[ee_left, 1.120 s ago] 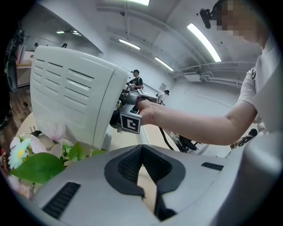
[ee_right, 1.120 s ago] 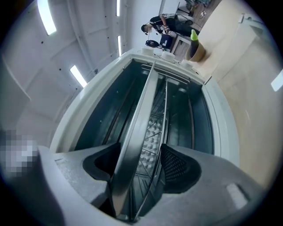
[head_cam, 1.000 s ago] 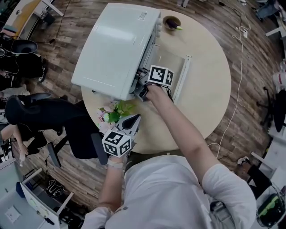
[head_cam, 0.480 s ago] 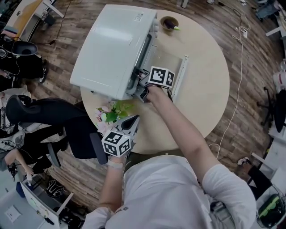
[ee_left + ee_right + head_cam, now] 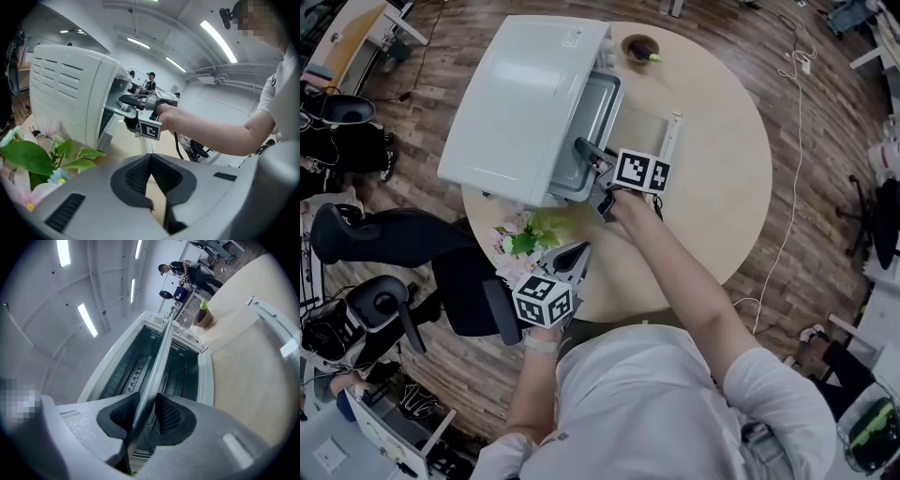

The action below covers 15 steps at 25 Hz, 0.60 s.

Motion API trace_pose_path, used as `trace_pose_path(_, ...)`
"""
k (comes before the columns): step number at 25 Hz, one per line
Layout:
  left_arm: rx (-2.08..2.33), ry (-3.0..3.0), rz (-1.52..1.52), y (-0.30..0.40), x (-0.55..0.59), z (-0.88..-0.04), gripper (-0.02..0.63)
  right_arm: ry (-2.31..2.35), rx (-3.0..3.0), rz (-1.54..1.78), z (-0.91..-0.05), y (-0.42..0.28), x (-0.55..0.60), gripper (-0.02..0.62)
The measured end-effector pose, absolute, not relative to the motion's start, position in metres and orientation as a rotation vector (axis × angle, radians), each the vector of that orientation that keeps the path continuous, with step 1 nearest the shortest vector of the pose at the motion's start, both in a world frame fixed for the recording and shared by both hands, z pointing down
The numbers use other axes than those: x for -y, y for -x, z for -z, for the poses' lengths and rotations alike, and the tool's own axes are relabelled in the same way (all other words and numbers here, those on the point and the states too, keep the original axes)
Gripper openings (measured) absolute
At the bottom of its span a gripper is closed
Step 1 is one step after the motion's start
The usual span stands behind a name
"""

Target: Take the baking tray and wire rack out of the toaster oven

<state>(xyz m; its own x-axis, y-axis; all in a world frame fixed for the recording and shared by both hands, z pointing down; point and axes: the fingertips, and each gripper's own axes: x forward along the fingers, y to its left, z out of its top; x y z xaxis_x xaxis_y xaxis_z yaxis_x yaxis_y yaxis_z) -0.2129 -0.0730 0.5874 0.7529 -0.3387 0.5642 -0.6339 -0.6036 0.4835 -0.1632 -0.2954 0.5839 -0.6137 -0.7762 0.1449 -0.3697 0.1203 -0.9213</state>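
On the round beige counter over the wood-plank floor, my right gripper, its jaws just closing, pinches the grey metal baking tray. My left gripper is closed and empty.

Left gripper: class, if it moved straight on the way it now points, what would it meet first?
Probably the tabletop showing just beyond its tips; the flowers sit left of that line. Depth is unclear.

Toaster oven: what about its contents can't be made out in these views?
- Wire rack: not identifiable. In the head view the toaster oven top covers the inside; in the right gripper view the inside is dark.
- Tray: its back part is hidden under the oven top, head view.
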Motion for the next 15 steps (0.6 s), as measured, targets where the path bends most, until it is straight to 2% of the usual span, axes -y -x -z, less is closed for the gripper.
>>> trace_pose_path(15, 0.734, -2.246, -0.545, 0.177, 0.051, -0.583, -0.002, 1.022, -1.742, 1.599, -0.596, 0.091, 0.251, 0.037)
